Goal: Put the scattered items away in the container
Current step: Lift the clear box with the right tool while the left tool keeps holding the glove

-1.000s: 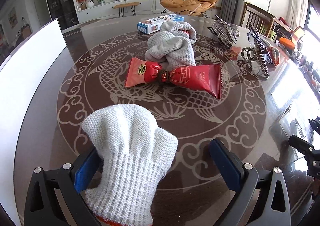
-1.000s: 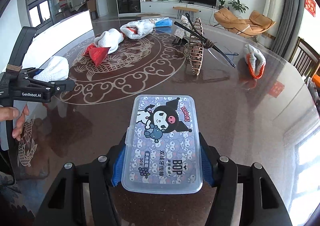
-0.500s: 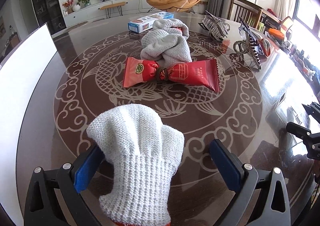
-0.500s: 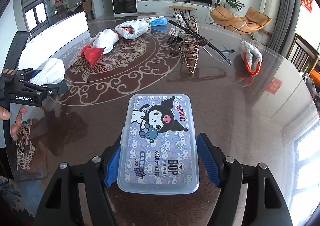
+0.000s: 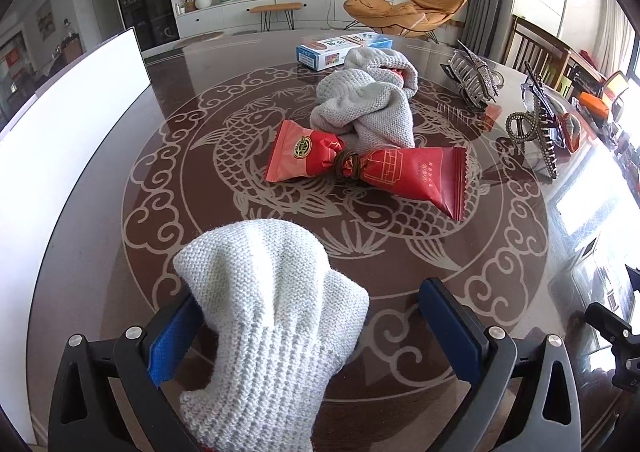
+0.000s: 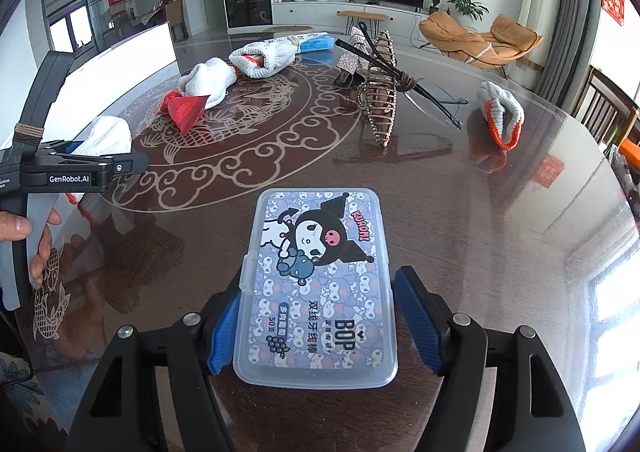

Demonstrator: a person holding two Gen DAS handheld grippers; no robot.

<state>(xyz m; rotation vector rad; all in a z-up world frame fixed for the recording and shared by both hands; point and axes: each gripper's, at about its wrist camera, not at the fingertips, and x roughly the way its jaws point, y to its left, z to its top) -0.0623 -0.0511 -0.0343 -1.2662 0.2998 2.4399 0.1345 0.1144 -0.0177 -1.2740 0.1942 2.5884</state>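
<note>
Left gripper (image 5: 308, 312) hovers low with its fingers wide apart around a white glove (image 5: 272, 292), the knit brushing the left finger and clear of the right, so nothing is gripped there, and it sits much as it did a second ago; beside it a white panel (image 5: 60, 172) stands along the left edge of the surface (image 5: 500, 272), and whether that belongs to the container cannot be told; red packets (image 5: 400, 172) and clips (image 5: 532, 132) lie scattered beyond; further right, the right gripper (image 6: 318, 302) has just been opening, its fingers now spread around the box (image 6: 320, 272); the left one is at the box's edge, the right one stands off it; clamped a second ago, the box now lies flat and free on the surface between them; it reads as set down rather than stowed, and the tidying looks barely begun, with every item visible here out in the open.
</note>
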